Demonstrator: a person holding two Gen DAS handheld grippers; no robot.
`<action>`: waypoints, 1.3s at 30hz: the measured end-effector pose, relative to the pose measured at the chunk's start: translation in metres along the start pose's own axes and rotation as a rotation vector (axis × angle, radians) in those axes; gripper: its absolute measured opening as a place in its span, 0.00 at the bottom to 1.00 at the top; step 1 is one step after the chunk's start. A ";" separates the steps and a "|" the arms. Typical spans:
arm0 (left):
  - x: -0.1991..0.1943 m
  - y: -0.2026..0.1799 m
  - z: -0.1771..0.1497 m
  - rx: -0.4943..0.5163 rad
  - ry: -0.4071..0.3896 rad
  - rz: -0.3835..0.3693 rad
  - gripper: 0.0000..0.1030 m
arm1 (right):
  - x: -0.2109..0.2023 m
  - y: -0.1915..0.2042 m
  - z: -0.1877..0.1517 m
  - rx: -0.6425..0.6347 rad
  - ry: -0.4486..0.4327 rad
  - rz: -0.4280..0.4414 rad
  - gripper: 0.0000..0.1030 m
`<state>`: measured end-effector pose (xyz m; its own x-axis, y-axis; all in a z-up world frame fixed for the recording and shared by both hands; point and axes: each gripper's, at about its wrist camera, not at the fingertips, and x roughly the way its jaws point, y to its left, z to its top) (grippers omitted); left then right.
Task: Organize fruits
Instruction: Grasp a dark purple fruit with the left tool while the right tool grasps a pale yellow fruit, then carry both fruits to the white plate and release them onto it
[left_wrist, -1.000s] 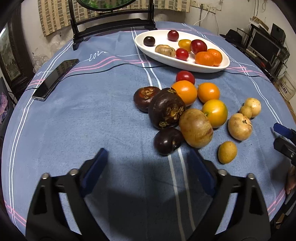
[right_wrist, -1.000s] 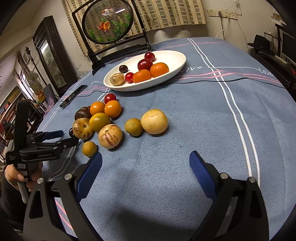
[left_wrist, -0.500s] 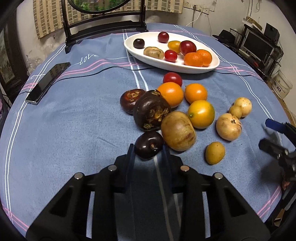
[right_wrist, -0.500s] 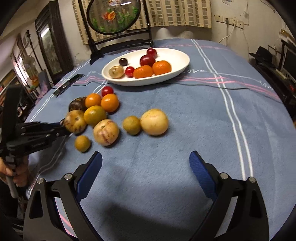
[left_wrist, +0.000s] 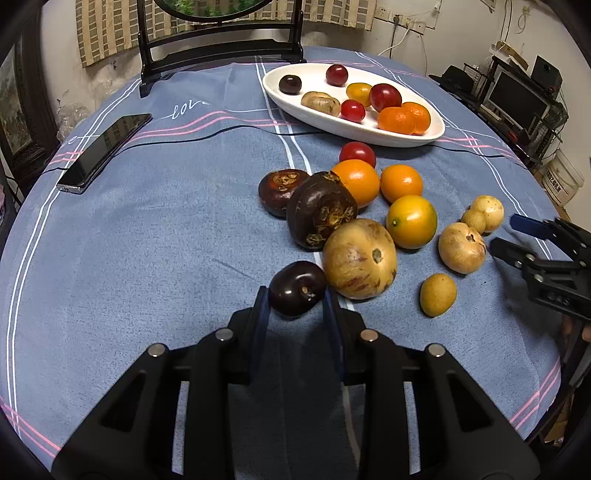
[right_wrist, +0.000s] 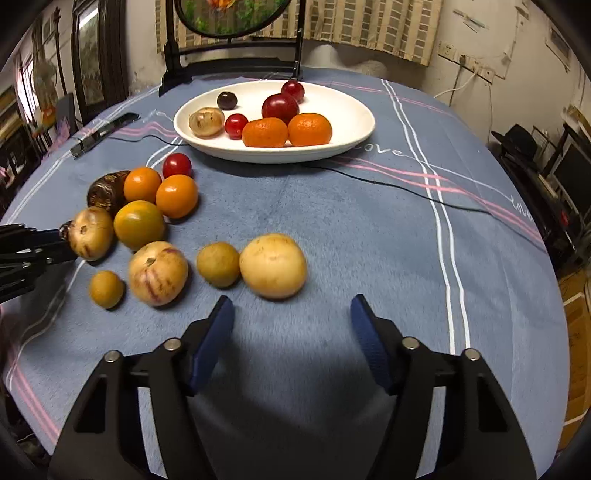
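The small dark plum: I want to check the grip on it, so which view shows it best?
The left wrist view: the small dark plum sits close up, pinched by the left hand-held gripper. In the right wrist view only a sliver peeks from behind a tan fruit.

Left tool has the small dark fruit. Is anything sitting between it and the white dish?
Yes. The left tool grips the small dark fruit, and the loose pile lies on the line to the white dish: the big dark fruit, then oranges. Lifting over them should clear.
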<state>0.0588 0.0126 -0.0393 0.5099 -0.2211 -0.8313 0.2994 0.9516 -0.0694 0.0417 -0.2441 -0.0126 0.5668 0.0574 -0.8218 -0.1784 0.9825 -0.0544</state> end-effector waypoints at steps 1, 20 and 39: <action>0.000 0.001 0.000 0.000 0.001 -0.003 0.29 | 0.003 0.002 0.003 -0.009 0.001 0.001 0.62; 0.000 0.001 0.003 0.000 0.016 0.001 0.29 | -0.004 -0.011 0.007 0.060 -0.036 0.086 0.38; -0.038 -0.002 0.009 0.029 -0.065 0.002 0.29 | -0.044 -0.016 -0.005 0.099 -0.136 0.144 0.38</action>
<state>0.0467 0.0172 -0.0026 0.5615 -0.2330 -0.7940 0.3206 0.9458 -0.0509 0.0152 -0.2638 0.0216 0.6454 0.2151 -0.7330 -0.1895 0.9746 0.1191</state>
